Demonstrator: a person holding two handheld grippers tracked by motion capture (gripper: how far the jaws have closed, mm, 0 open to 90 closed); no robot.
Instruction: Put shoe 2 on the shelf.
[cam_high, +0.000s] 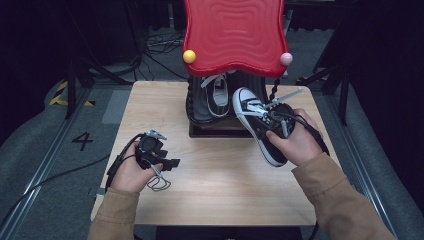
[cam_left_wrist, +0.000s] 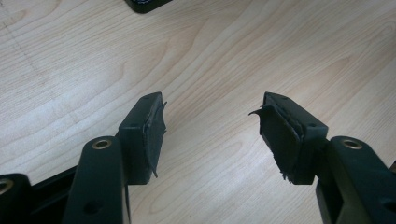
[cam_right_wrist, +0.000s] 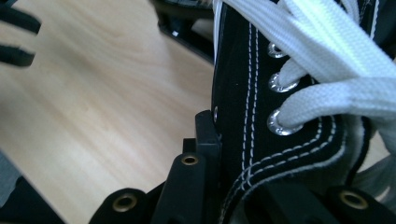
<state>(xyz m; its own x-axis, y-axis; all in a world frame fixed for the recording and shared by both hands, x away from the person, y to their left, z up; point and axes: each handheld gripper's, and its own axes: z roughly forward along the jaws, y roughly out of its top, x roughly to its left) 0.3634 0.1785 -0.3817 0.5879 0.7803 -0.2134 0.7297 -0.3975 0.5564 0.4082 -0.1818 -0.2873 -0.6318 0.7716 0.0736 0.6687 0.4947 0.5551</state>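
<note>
The right gripper (cam_high: 280, 122) is clamped on the collar of a black sneaker (cam_high: 257, 127), held in the air just in front of the red-topped rack (cam_high: 232, 35). The sneaker's long axis runs from its white toe, nearest the rack, back toward the person (sole facing left). A second sneaker (cam_high: 218, 97) already sits inside the rack, to the left of the held one. The left gripper (cam_high: 167, 164), jaws apart and empty, hovers over the table (cam_high: 210, 195) well left of the rack, so the right hand is much nearer.
</note>
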